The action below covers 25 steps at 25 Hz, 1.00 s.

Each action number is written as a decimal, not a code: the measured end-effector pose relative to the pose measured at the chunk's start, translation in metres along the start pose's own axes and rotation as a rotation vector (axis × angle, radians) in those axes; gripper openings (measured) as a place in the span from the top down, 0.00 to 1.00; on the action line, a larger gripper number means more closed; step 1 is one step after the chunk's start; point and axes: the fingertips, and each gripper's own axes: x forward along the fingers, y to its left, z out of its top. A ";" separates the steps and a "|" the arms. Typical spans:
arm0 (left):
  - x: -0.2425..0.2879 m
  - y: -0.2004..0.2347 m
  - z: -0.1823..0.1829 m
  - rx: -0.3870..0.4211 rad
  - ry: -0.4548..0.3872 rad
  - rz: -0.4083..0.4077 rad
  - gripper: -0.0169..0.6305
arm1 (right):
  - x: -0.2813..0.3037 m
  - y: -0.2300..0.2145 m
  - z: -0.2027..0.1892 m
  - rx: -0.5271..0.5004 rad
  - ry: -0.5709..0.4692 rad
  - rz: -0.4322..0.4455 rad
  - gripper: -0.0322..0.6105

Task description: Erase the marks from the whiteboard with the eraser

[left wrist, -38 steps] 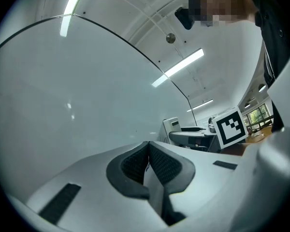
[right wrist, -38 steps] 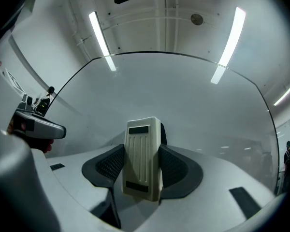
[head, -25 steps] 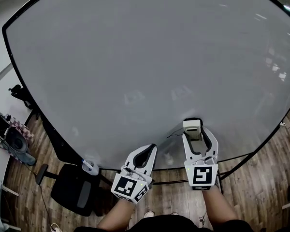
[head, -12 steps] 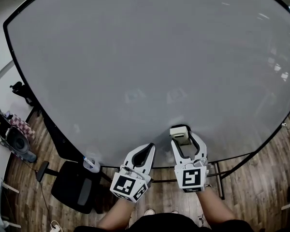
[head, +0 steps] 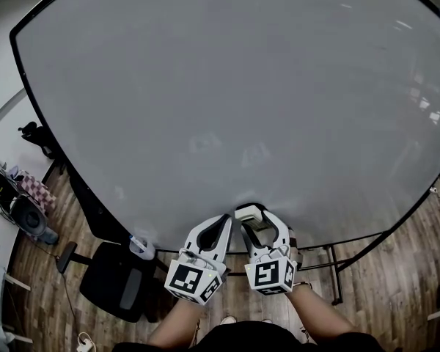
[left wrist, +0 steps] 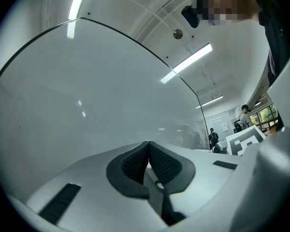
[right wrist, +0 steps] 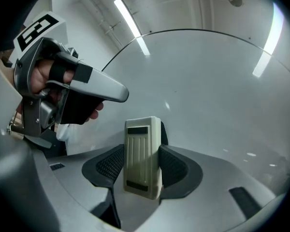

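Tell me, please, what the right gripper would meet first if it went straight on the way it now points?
Most likely the whiteboard, with the eraser in the right gripper touching first; depth is unclear.

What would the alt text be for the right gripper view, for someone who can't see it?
A cream, ribbed eraser stands upright, clamped between the two dark padded jaws of the right claw, with a large pale whiteboard filling the background. At upper left, a hand holds the left claw.

Ceiling strip lights (left wrist: pixel 186 63) above wood-plank floor (head: pixel 400 270) (black chair (head: pixel 114 288) at left).
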 end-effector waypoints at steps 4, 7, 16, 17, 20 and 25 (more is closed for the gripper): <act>-0.001 0.008 0.001 -0.003 -0.006 0.024 0.94 | 0.005 0.008 -0.005 -0.017 0.012 0.023 0.56; -0.002 0.009 -0.001 -0.003 0.002 0.023 0.94 | -0.004 0.001 0.000 0.001 0.025 0.024 0.56; 0.002 0.010 0.005 0.021 -0.006 0.009 0.94 | -0.065 -0.134 0.077 0.042 -0.231 -0.280 0.55; 0.002 0.008 0.006 0.025 -0.009 0.006 0.94 | -0.070 -0.151 0.082 0.039 -0.222 -0.317 0.56; 0.002 0.004 0.007 0.031 -0.010 -0.007 0.94 | -0.082 -0.198 0.099 0.021 -0.205 -0.405 0.56; 0.004 -0.001 0.004 0.032 -0.002 -0.023 0.94 | -0.106 -0.252 0.105 -0.045 -0.190 -0.540 0.56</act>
